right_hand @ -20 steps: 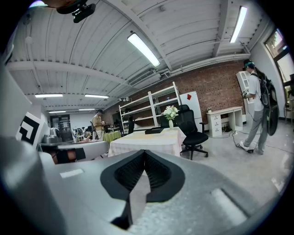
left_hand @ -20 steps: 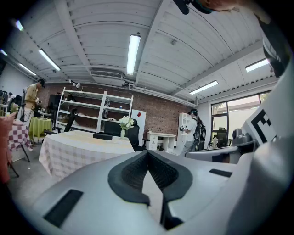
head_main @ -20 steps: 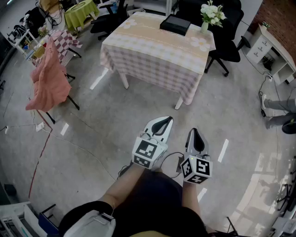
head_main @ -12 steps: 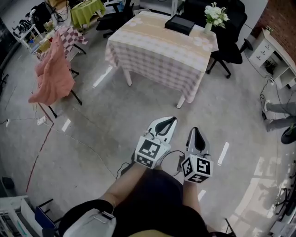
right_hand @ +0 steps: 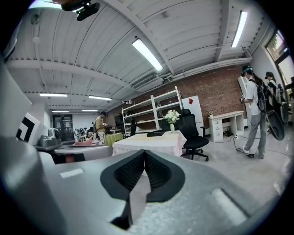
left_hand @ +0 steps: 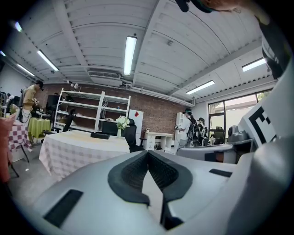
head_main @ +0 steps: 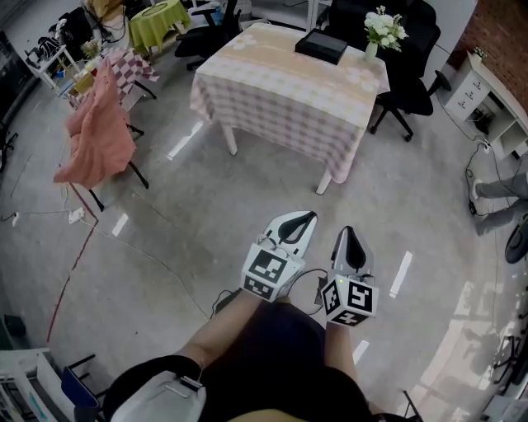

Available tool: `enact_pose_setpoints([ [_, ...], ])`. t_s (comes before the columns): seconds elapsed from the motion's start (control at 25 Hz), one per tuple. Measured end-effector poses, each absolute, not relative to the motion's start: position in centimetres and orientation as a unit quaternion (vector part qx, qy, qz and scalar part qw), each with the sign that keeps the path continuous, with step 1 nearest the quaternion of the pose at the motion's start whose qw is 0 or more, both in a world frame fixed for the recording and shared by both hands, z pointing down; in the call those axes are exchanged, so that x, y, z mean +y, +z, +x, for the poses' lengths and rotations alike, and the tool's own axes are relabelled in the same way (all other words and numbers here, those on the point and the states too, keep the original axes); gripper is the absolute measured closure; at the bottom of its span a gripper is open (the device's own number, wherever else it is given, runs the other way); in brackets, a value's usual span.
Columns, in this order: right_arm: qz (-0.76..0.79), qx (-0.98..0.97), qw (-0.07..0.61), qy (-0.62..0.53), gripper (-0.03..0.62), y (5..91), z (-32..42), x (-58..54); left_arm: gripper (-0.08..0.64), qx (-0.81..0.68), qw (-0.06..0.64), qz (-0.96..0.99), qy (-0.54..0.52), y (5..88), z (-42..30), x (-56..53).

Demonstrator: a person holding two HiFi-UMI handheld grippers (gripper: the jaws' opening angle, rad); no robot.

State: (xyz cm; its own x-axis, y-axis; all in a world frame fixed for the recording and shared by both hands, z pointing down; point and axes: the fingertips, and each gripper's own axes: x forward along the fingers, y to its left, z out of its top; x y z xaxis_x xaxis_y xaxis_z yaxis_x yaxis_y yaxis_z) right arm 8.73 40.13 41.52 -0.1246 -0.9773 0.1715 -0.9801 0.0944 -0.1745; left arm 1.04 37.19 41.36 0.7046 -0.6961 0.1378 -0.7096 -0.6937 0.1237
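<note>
grey concrete floor [head_main: 206, 222] runs across a big workshop room, marked with short white tape strips [head_main: 399, 274] and crossed by a thin red cable [head_main: 70, 272] on the left. both tools hang low over this floor, close in front of the person's body, side by side and just apart. the left gripper [head_main: 301, 221] has its jaws pressed together with nothing between them, and its own view shows the dark pads [left_hand: 133, 172] meeting at the tip. the right gripper [head_main: 347, 239] is closed the same way, empty, its pads [right_hand: 158, 174] meeting in a point.

ahead of both tips, well apart from them, stands a table [head_main: 280, 99] under a pink checked cloth that hangs down its sides. nothing lies on the floor between the grippers and the table. on its far end sits a flat black box [head_main: 320, 45], and near the right far corner a vase of white flowers [head_main: 381, 29]. a black office chair [head_main: 406, 78] stands just beside that corner.

to the left, a salmon cloth [head_main: 97, 136] is draped over a folding stand, with a small green-covered table [head_main: 155, 15] further back. a white desk [head_main: 487, 91] lines the right edge, and someone's legs [head_main: 499, 194] show near it. from the left gripper view, white shelving [left_hand: 85, 110] stands against a brick wall [left_hand: 156, 120], a person with a backpack [left_hand: 187, 131] stands to the right of the table, and long strip lights [left_hand: 130, 55] run along the ribbed ceiling.
</note>
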Motion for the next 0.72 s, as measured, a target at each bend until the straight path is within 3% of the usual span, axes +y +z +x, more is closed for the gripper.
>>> enact_pose_setpoints([
  [0.72,0.653,-0.745,0.011,0.131,0.588,41.8,8.4,31.5,0.552,-0.378,0.081,0.921,0.046,41.1,1.2,28.3],
])
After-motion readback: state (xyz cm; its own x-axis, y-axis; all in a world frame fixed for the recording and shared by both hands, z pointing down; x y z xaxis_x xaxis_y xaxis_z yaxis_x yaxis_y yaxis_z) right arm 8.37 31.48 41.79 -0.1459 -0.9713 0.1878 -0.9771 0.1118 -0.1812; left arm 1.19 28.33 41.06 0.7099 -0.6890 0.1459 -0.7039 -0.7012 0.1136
